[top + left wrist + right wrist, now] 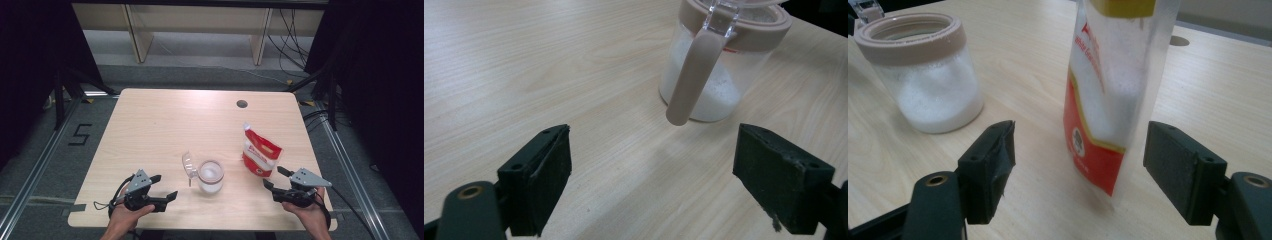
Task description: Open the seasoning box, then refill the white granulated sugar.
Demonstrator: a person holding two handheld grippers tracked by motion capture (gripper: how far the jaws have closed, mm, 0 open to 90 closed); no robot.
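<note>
Jar [210,176] sits near the front middle of the table [150,130], upright, clear body with a pinkish collar, roughly half full of white granules. Its clear flip lid [188,165] is swung open to the left, so the mouth is free; in the left gripper view the pinkish handle [691,75] hangs down the side facing that gripper.

Pouch [261,152], red and white with a yellow top band, stands upright to the right of the jar, well apart from it, not touching it. White granules show through its clear panel [1118,95]. Can't tell whether its top is cut or sealed.

Right gripper [277,178]: jaws wide, nothing gripped. In the right gripper view the pouch stands just ahead of the gap, and neither pad touches it.

Left gripper [165,187]: jaws wide too, empty, aimed at the jar's handle side, clearly short of it.

Status, my read: this looks like a pouch-to-jar refill. Done: 1 item, jar open and staged. Whether the granules in the jar came from this pouch, can't say.

Left: close right gripper on pouch, lift, tip over jar mouth. Left gripper likely steadies the jar. Then pouch down, lid shut. 0 contact on either item now.
</note>
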